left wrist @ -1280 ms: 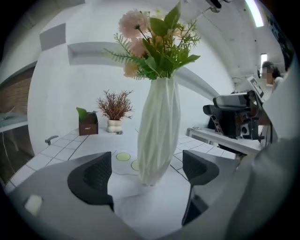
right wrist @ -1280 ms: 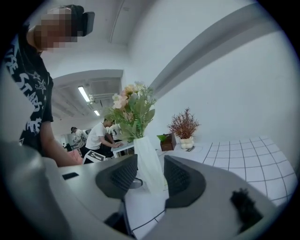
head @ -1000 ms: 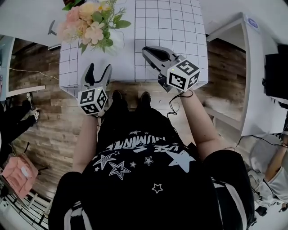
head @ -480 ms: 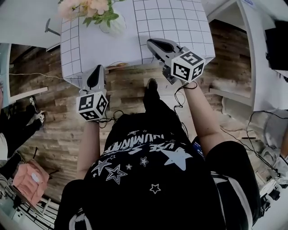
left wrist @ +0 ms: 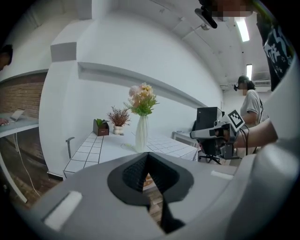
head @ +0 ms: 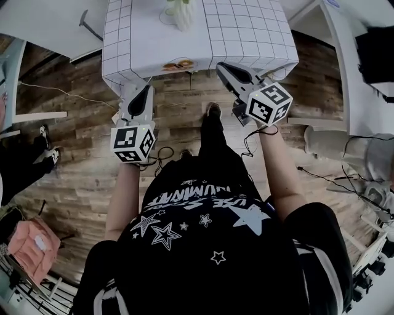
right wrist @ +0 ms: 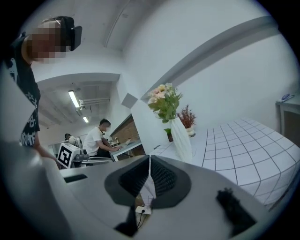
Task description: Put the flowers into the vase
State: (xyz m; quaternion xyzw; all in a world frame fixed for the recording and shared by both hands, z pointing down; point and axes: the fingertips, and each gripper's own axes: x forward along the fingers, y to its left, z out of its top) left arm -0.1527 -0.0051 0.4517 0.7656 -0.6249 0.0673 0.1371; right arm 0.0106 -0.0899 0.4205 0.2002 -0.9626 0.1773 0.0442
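Pink and yellow flowers (left wrist: 142, 97) stand in a slim white vase (left wrist: 141, 133) on the white gridded table (head: 246, 31). In the head view only the vase's (head: 183, 13) lower part shows, at the top edge. My left gripper (head: 145, 91) is shut and empty, held over the floor just short of the table's front edge. My right gripper (head: 224, 66) is also shut with nothing in it, its tip at the front edge. In the gripper views the left gripper's (left wrist: 148, 157) and the right gripper's (right wrist: 149, 161) jaws meet, with the vase (right wrist: 181, 138) and flowers (right wrist: 164, 103) well beyond them.
At the table's back stand a small reddish potted plant (left wrist: 118, 119) and a brown box (left wrist: 100, 127). White shelving (head: 335, 55) flanks the table's right. A person (right wrist: 96, 138) sits at a desk; another (left wrist: 251, 105) stands near a monitor (left wrist: 208, 119). Cables (head: 163, 154) cross the wooden floor.
Both grippers have drawn back from the table toward my body, and the vase has slid to the view's top. The left jaws, open a second ago, are shut now.
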